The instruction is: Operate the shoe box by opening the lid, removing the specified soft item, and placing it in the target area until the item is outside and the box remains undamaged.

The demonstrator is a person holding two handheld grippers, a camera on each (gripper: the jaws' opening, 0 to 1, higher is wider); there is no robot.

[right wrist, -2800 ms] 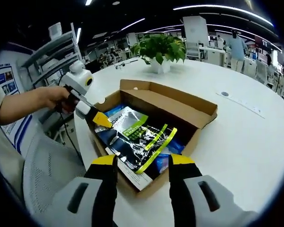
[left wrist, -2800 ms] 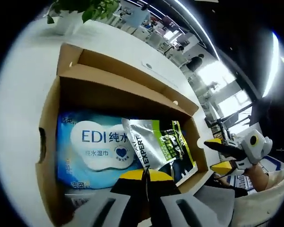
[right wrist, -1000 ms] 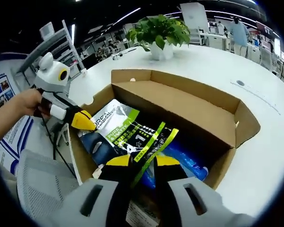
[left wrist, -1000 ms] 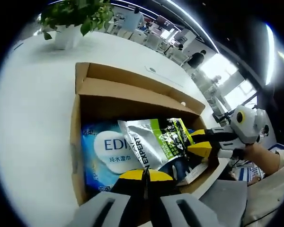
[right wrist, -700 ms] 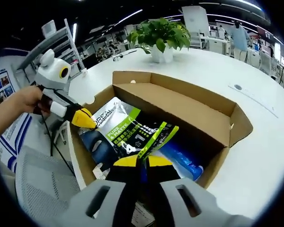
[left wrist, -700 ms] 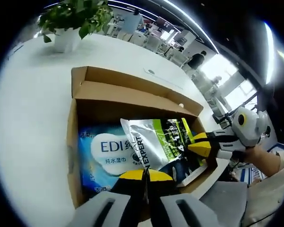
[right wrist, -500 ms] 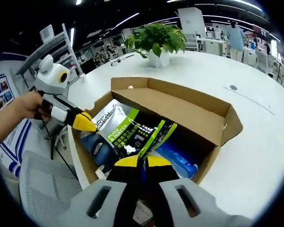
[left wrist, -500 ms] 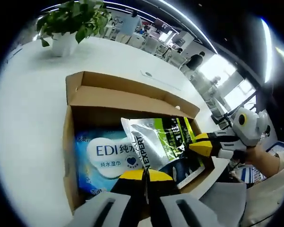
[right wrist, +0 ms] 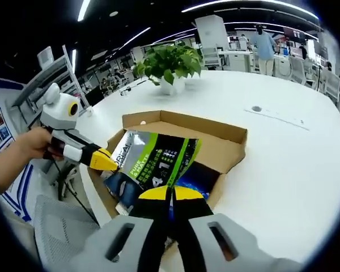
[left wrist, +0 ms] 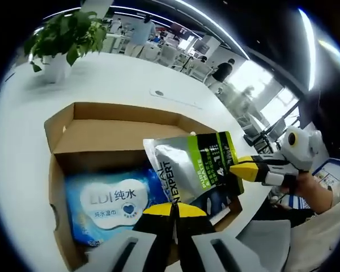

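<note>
Where half second ago silver-green pouch point(left wrist: 187, 170) lay tilted in shoe box point(left wrist: 96, 133), now raised upright, mostly above rim. Left claw point(left wrist: 171, 208) clamped on pouch's bottom edge; right claw point(right wrist: 170, 194) clamped on its other edge. Extraction likely almost done; placing on tabletop point(right wrist: 283, 153) remains. Lid flap open. Blue wet-wipes pack point(left wrist: 110, 204) stays in box beneath. Potted plant point(right wrist: 169, 67) well apart. Box front wall close under pouch: possible snag.
</note>
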